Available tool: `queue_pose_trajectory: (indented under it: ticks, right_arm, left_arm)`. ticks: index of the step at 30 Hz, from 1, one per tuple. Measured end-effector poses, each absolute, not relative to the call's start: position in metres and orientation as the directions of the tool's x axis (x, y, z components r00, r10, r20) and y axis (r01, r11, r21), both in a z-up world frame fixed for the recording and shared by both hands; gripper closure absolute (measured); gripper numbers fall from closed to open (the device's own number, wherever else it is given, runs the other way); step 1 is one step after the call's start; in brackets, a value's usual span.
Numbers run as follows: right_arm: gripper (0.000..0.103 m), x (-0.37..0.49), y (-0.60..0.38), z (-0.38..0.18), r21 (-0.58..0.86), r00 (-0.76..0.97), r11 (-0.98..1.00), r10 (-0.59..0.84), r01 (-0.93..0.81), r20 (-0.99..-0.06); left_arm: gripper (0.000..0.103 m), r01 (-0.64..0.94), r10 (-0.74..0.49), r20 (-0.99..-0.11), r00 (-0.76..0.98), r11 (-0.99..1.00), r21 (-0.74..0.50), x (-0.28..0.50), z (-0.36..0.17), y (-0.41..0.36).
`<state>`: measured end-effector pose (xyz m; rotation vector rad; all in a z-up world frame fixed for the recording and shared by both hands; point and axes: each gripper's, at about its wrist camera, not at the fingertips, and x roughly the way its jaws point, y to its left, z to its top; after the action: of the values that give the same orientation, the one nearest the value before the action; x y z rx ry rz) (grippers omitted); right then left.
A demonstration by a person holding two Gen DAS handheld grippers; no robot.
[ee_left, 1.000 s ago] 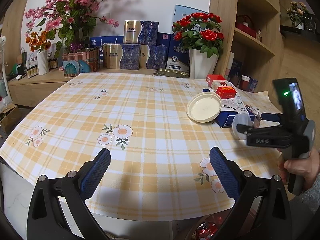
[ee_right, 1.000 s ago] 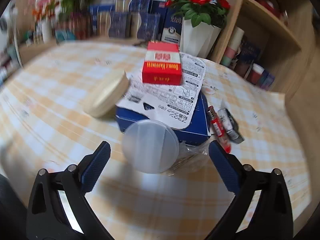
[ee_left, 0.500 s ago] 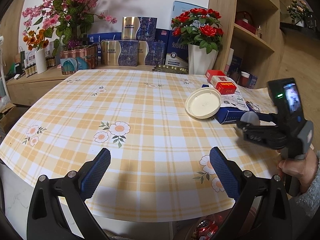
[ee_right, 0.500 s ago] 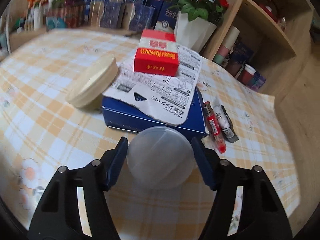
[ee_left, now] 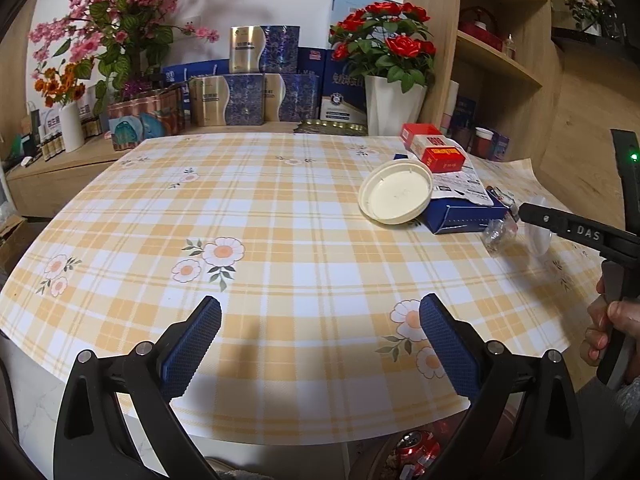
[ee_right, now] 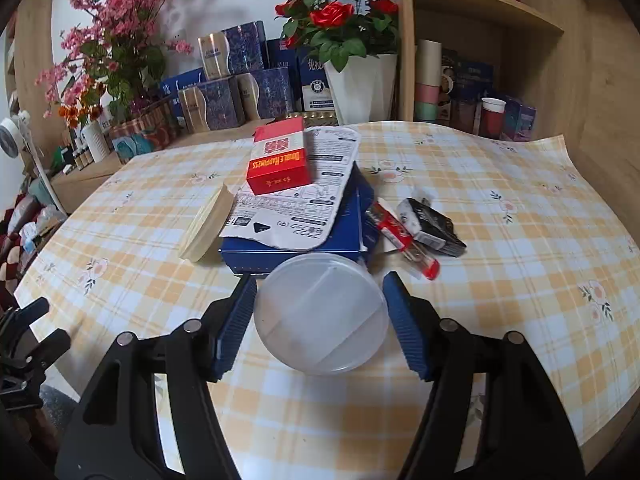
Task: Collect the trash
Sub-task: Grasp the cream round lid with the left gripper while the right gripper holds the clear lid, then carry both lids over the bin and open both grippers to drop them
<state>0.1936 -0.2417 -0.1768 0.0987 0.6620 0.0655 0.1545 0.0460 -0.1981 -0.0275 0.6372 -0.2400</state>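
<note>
Gripping clear plastic cup (ee_right: 322, 314) now: right gripper (ee_right: 320, 316) pads just closed from spread onto its sides, lower centre of frame, lifted clear of blue box (ee_right: 304, 240). Left gripper (ee_left: 320, 344) spread, empty. Ready for bin transfer.

Bench (ee_left: 280, 220) cloth: yellow-and-white plaid, scattered white-and-orange flowers with green leaves. Lid (ee_left: 396, 191): cream. Flat box (ee_right: 296, 246): dark blue; paper sheet (ee_right: 304, 196) on it white, black print. Carton (ee_right: 278, 162): red and white, yellow lettering. Clear cup (ee_right: 321, 314): frosted, translucent. Left gripper (ee_left: 320, 344) and right gripper (ee_right: 320, 322): blue textured pads, black arms. Vase (ee_left: 390, 104): white; roses (ee_left: 384, 46) red, green leaves.
</note>
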Motion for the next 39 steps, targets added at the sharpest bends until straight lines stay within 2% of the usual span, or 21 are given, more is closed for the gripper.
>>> queue_pose_trajectory:
  ticks: [2,5,10,14,23,28,31,33,39]
  right_arm:
    - [0.037,0.189,-0.25,-0.176,0.132,0.789,0.991,0.096,-0.019,-0.607]
    - [0.037,0.181,-0.262,-0.176,0.151,0.791,0.989,0.098,-0.007,-0.604]
    - [0.037,0.175,-0.275,-0.177,0.169,0.794,0.985,0.087,0.02,-0.602]
    - [0.037,0.172,-0.282,-0.178,0.191,0.794,0.981,0.093,0.029,-0.601]
    - [0.037,0.17,-0.289,-0.184,0.195,0.791,0.98,0.096,0.03,-0.605]
    - [0.037,0.172,-0.29,-0.186,0.207,0.789,0.978,0.103,0.032,-0.606]
    - [0.037,0.17,-0.29,-0.187,0.208,0.788,0.978,0.105,0.03,-0.607]
    - [0.037,0.169,-0.29,-0.186,0.212,0.788,0.977,0.107,0.031,-0.606]
    - [0.037,0.161,-0.286,-0.179,0.22,0.794,0.975,0.118,0.02,-0.597]
  left_arm:
    - [0.006,0.234,-0.272,-0.604,0.75,0.962,-0.143,0.16,-0.197,0.047]
    - [0.006,0.303,-0.404,-0.624,0.669,0.915,-0.267,0.183,-0.189,0.041]
    - [0.006,0.404,-0.504,-0.635,0.585,0.86,-0.311,0.235,-0.168,0.005]
    - [0.006,0.439,-0.576,-0.655,0.489,0.812,-0.386,0.296,-0.181,-0.019]
    - [0.006,0.338,-0.609,-0.677,0.414,0.793,-0.507,0.365,-0.204,-0.031]
    - [0.006,0.307,-0.551,-0.722,0.418,0.834,-0.458,0.375,-0.213,-0.042]
    - [0.006,0.294,-0.56,-0.711,0.425,0.828,-0.477,0.375,-0.215,-0.039]
    - [0.017,0.302,-0.56,-0.713,0.421,0.828,-0.473,0.372,-0.213,-0.038]
    - [0.017,0.334,-0.576,-0.706,0.412,0.816,-0.471,0.345,-0.202,-0.032]
